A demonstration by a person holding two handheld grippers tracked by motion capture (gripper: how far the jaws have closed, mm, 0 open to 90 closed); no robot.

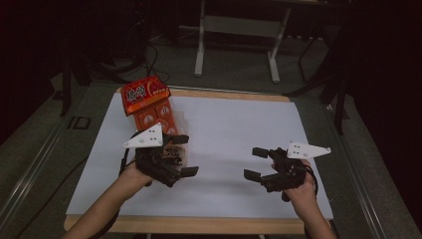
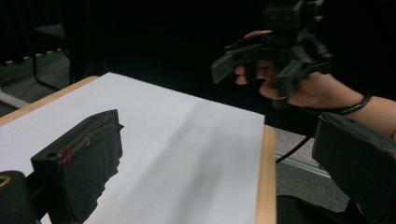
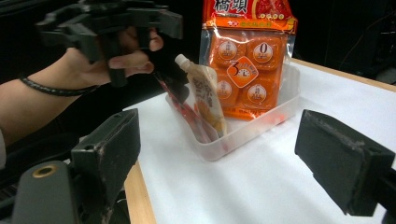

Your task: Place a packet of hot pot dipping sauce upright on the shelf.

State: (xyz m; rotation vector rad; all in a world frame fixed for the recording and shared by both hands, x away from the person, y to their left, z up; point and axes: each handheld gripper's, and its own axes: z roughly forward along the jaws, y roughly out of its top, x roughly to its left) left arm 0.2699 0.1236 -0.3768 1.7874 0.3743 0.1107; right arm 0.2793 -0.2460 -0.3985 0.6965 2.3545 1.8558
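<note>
A white sheet is covering a wooden-edged table across the middle of the high view; a clear plastic tray is sitting on the sheet at the centre of the right gripper view, and at the left-centre of the high view it is lying partly behind the left gripper; an orange snack pack with red lettering is standing upright in the tray, leaning against its far wall, at the upper left of the high view and the upper centre of the right gripper view; a spouted pouch is leaning in the tray just in front of the pack, its white cap pointing toward the upper left; the left gripper, held in the left hand, is hovering beside the tray with its 2 jaws spread and holding nothing, as the left gripper view is confirming over bare sheet; the right gripper, held in the right hand at the lower right of the high view, is standing well apart from the tray with its 2 jaws likewise spread and empty; the right gripper view is showing those jaws wide apart at the lower corners of the frame.
</note>
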